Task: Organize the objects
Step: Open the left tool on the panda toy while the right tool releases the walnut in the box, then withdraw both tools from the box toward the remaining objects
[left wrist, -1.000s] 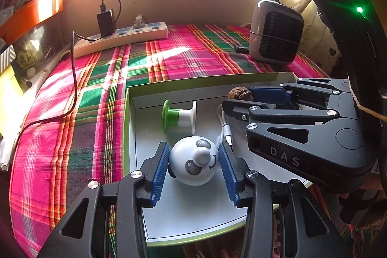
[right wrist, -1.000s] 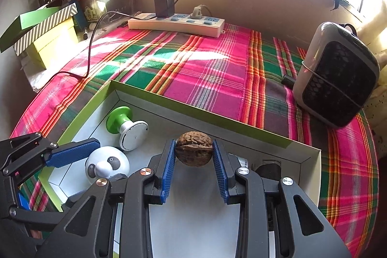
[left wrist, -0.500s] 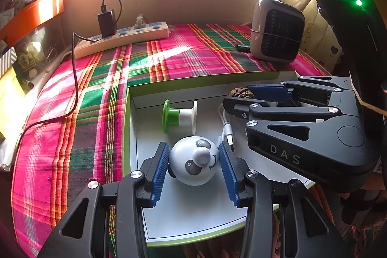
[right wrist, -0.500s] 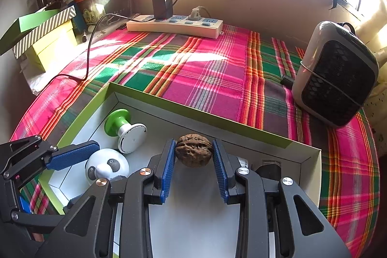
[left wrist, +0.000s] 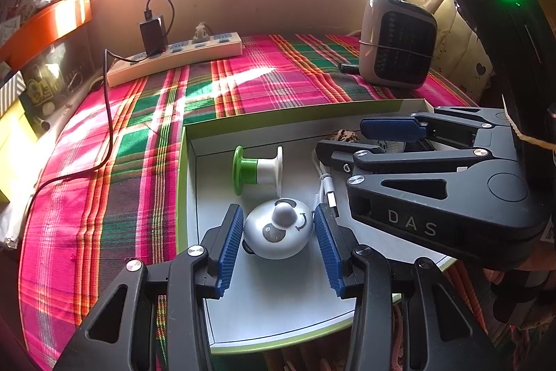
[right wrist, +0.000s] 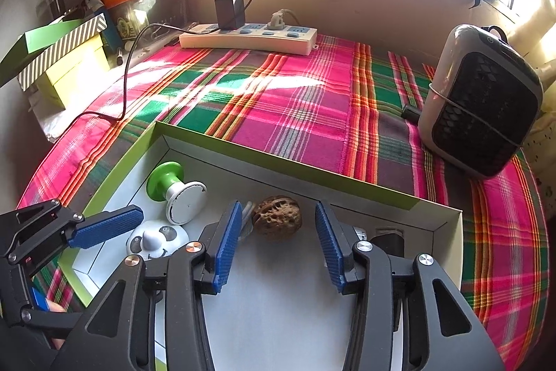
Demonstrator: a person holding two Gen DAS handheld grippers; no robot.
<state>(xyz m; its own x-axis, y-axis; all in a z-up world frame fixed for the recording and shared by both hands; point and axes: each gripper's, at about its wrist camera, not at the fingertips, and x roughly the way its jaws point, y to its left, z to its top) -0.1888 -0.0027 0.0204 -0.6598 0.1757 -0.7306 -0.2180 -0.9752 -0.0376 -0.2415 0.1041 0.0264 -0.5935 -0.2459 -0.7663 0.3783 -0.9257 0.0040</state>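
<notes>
Box (right wrist: 347, 188), green-rimmed, on the plaid cloth (right wrist: 295, 99); everything placed relative to it. Inside it: spool (right wrist: 175, 192) by the far left corner, panda ball (left wrist: 278, 228) nearer, walnut (right wrist: 277, 217) against the far wall. Left gripper (left wrist: 276, 237) brackets the ball; pads look just clear. Right gripper (right wrist: 278, 240) opening, walnut let go on the floor. Sorting looks nearly done; withdrawal remains.

Left gripper (left wrist: 276, 240) jaws parted, right gripper (right wrist: 278, 240) jaws opening, both angled down
</notes>
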